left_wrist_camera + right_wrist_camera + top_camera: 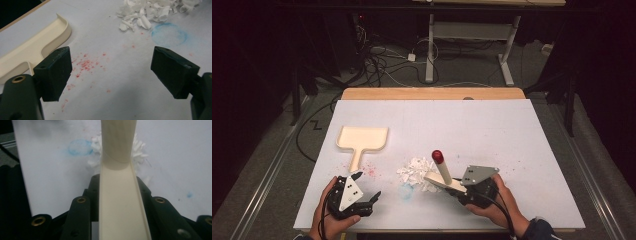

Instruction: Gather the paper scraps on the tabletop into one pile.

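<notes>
Clamped narrow on the brush (120,195), jaws of the right gripper (458,188) pressing its cream body from both sides, round handle with the red cap slanting up and away over the table (492,130). Sits low at the near right edge of the pile of white shreds (416,172), just beside it and seemingly touching its fringe.

Judged step: sweeping the shreds left toward the dustpan (362,139).

- Hold the grip firm and square, so the brush cannot twist under sideways load.
- Drop the working edge flat to the table before pushing; a lifted edge would ride over the light shreds.
- Push from the far right side of the pile in short, slow strokes, gathering stragglers near the blue ring (406,192) rather than scattering them.
- Aim across the red specks (369,170) toward the pan's mouth, which faces away from the pile, so expect to turn or reposition the pan first.

Left gripper (367,186) standing wide open and empty, near the dustpan's handle but apart from it. Close it on that handle, tilt the lip down to the table and brace the pan before the shreds arrive.
</notes>
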Available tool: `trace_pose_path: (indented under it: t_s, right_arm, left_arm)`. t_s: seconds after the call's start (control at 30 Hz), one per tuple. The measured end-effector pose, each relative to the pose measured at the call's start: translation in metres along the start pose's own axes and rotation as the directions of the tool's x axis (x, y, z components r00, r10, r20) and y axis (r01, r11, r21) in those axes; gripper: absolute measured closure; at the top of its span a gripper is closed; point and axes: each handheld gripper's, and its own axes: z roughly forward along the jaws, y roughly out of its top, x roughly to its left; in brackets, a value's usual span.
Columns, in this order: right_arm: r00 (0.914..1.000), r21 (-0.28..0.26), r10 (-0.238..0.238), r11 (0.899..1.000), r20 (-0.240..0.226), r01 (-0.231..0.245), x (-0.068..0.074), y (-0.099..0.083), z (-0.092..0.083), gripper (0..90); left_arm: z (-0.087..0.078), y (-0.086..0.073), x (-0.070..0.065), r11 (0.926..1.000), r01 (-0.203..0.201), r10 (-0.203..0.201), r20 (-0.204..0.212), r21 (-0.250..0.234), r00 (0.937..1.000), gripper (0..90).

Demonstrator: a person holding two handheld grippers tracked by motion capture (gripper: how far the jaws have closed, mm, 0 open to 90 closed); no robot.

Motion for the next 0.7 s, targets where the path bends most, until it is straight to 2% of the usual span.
trace_pose_path:
  t_s: [0.07, 0.13, 0.23, 0.3, 0.47, 0.57, 0.6, 0.67, 0.7]
  right_arm:
    - [0.9999, -0.019, -0.001, 1.0, 0.013, 0.001, -0.001, 0.008, 0.008, 67.7]
    - [0.9999, -0.039, 0.006, 0.999, 0.013, -0.006, -0.003, 0.014, 0.006, 67.7]
    - [0.9997, -0.083, 0.019, 0.996, 0.015, -0.017, -0.009, 0.017, -0.008, 67.7]
    - [0.9986, -0.104, 0.037, 0.994, 0.037, -0.033, -0.013, 0.016, -0.019, 67.7]
    - [0.9932, -0.168, 0.088, 0.983, 0.076, -0.074, -0.027, 0.004, -0.036, 67.7]
    - [0.9811, -0.164, 0.139, 0.98, 0.134, -0.117, -0.039, -0.008, -0.029, 67.8]
    - [0.9748, -0.157, 0.154, 0.979, 0.162, -0.128, -0.043, -0.01, -0.024, 67.8]
    - [0.9566, -0.137, 0.154, 0.983, 0.248, -0.122, -0.047, -0.014, -0.012, 67.8]
    - [0.9501, -0.131, 0.166, 0.982, 0.264, -0.135, -0.048, -0.015, -0.004, 67.8]
  left_arm:
    - [0.0, 0.0, 0.001, 1.0, 0.002, -0.002, 0.0, -0.002, 1.0, 16.5]
    - [0.0, -0.001, 0.001, 1.0, 0.004, -0.004, 0.0, -0.002, 1.0, 16.5]
    - [-0.001, -0.001, 0.002, 1.0, 0.006, -0.006, -0.001, -0.004, 1.0, 16.5]
    - [-0.002, -0.001, 0.002, 0.9999, 0.008, -0.008, -0.004, -0.008, 1.0, 16.5]
    - [-0.002, 0.0, 0.0, 1.0, 0.001, -0.001, -0.003, -0.009, 1.0, 16.5]
    - [0.0, 0.001, 0.001, 1.0, 0.002, -0.002, -0.003, -0.007, 1.0, 16.5]
    - [0.001, 0.001, 0.0, 1.0, 0.002, -0.002, -0.001, -0.006, 1.0, 16.5]
    - [0.002, 0.001, 0.0, 1.0, -0.007, 0.007, 0.002, 0.003, 1.0, 16.5]
    - [0.002, 0.001, -0.001, 0.9999, -0.001, 0.001, 0.009, 0.014, 1.0, 16.5]
